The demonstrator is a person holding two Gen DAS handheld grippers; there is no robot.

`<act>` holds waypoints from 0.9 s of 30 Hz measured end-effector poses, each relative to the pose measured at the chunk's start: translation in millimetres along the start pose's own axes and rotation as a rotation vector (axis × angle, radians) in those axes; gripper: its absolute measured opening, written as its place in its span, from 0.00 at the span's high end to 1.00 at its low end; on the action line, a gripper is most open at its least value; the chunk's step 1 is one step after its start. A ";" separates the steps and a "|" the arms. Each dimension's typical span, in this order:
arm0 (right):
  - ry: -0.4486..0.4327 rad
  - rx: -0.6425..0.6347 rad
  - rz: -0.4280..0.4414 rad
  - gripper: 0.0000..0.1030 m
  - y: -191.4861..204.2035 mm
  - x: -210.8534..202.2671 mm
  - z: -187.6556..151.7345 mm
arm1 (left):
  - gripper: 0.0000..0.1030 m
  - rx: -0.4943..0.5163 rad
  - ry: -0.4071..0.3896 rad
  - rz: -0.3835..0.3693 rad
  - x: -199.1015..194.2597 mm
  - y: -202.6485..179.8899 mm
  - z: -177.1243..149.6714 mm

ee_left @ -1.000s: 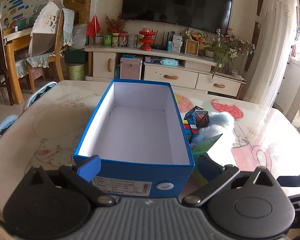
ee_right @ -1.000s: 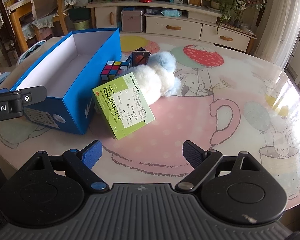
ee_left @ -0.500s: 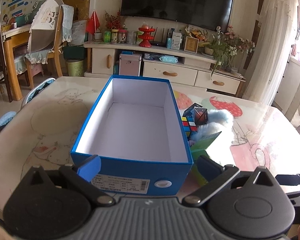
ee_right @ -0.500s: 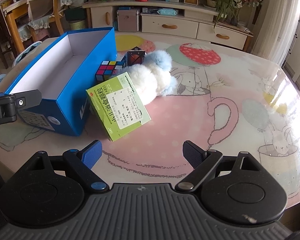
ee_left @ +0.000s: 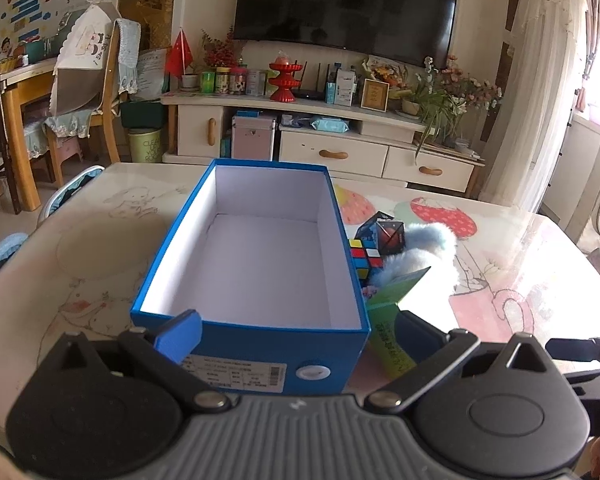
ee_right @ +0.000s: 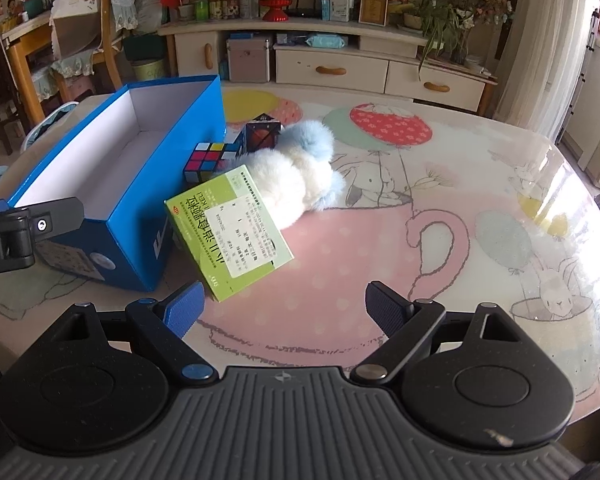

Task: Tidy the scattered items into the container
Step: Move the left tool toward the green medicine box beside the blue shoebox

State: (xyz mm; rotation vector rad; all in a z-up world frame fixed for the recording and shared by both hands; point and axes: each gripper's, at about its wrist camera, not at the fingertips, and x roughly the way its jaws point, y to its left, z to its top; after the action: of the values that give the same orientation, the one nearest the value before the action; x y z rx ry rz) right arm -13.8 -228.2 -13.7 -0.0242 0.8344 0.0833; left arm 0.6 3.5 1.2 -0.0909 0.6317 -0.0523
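Shoebox (ee_left: 252, 264): blue, sits on table (ee_right: 480, 184), nothing inside.
Medicine box (ee_right: 230, 232): green, leans beside it.
Plush toy (ee_right: 296, 176), Rubik's cube (ee_right: 204, 162): just behind.
Left gripper (ee_left: 296, 334): spread wide, holding nothing.
Right gripper (ee_right: 282, 310): spread wide, holding nothing.

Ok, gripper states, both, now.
Left gripper: open, holding nothing, in front of the blue box.
Right gripper: open, holding nothing, near the green box.

A black flat-screen television (ee_left: 346, 6) hangs on the cream far wall above a long cream drawer cabinet (ee_left: 332, 136). White lace curtains (ee_left: 540, 92) admit daylight at right. A wooden dining chair (ee_left: 88, 92) stands far left.
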 end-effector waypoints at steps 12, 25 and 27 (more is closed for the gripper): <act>0.023 0.012 0.016 0.00 -1.1 10.9 1.7 | 0.00 0.001 -0.006 0.000 -0.5 -0.6 -0.7; -0.038 0.032 0.034 0.00 -5.3 7.2 2.0 | 0.00 0.012 -0.021 -0.008 -3.4 -7.4 -0.9; -0.048 0.037 0.033 0.00 -6.4 6.7 1.8 | 0.00 0.015 -0.027 -0.007 -4.1 -9.5 -0.9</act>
State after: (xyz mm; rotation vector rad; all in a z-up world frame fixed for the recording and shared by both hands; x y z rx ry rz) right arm -7.4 -234.1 -17.5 0.0261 0.7886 0.0997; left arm -3.4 -5.7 3.9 -0.0791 0.6043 -0.0627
